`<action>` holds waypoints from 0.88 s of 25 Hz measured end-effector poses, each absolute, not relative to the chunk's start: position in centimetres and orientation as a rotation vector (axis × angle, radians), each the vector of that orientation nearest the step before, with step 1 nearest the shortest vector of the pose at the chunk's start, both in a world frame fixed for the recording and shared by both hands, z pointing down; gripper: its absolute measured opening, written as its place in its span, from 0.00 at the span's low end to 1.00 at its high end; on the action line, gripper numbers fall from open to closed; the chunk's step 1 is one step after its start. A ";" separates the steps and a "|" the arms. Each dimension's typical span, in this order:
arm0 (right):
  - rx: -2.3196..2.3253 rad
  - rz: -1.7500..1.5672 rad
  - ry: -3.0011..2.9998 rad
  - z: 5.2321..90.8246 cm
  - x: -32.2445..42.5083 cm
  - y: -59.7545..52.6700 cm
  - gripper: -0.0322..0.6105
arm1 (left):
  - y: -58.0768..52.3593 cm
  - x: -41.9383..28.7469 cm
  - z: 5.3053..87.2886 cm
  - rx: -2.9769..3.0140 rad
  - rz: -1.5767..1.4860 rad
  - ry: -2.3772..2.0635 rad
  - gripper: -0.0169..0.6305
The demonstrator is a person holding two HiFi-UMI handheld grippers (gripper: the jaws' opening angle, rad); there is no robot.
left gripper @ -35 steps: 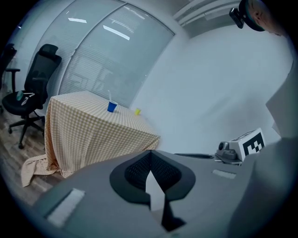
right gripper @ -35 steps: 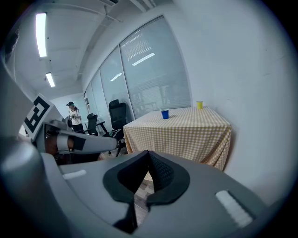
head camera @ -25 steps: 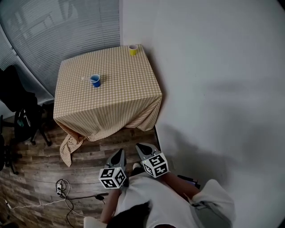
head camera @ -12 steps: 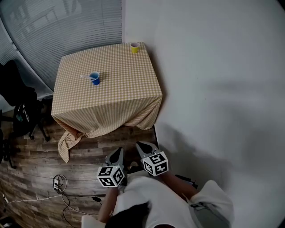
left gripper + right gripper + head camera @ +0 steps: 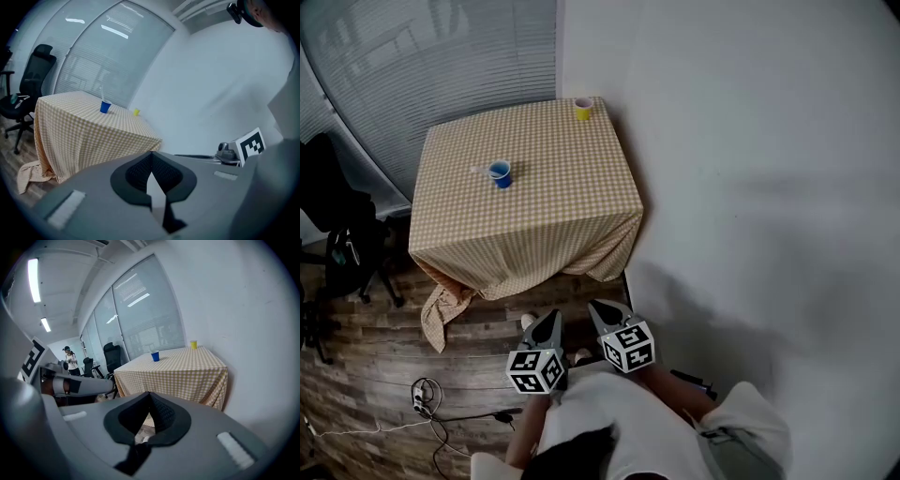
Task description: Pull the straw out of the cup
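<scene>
A blue cup [image 5: 500,173] with a pale straw [image 5: 480,169] leaning out to the left stands on the checked-cloth table [image 5: 553,202], far ahead of me. In the left gripper view the cup [image 5: 105,107] is small and the straw [image 5: 102,93] rises from it. The right gripper view shows the same cup [image 5: 155,356] at a distance. My left gripper [image 5: 551,319] and right gripper [image 5: 596,307] are held close to my body above the floor, side by side, both shut and empty. Their jaws [image 5: 151,153] [image 5: 150,393] meet at the tips.
A yellow cup [image 5: 583,109] stands at the table's far right corner by the white wall. Office chairs [image 5: 342,248] stand left of the table. Cables [image 5: 427,398] lie on the wood floor. A person [image 5: 70,359] stands far off in the right gripper view.
The head view has shifted slightly, so the table sits a little differently in the frame. Both grippers stay shut and low by my body.
</scene>
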State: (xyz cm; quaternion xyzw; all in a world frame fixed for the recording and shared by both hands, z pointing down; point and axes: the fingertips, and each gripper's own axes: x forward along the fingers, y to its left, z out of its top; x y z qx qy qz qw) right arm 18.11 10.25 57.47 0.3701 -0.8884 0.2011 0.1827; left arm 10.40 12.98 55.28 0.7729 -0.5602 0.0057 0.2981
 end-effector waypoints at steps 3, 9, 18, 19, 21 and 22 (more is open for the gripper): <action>1.060 0.552 -2.507 57.4 17.1 9.4 0.06 | 12.0 9.3 55.2 2.066 0.010 -1.490 0.05; 1.073 0.538 -2.482 57.1 15.0 6.8 0.06 | 9.0 7.1 54.5 2.078 0.025 -1.467 0.05; 1.047 0.518 -2.474 57.9 11.1 3.5 0.06 | 4.9 3.8 54.8 2.074 0.015 -1.437 0.05; 1.044 0.515 -2.471 58.0 10.8 3.1 0.06 | 4.4 3.5 54.8 2.077 0.016 -1.430 0.05; 1.044 0.514 -2.461 57.9 10.1 2.1 0.06 | 3.2 3.2 54.6 2.090 0.023 -1.409 0.05; 1.048 0.517 -2.457 57.8 9.9 1.6 0.06 | 2.6 3.1 54.5 2.100 0.030 -1.399 0.05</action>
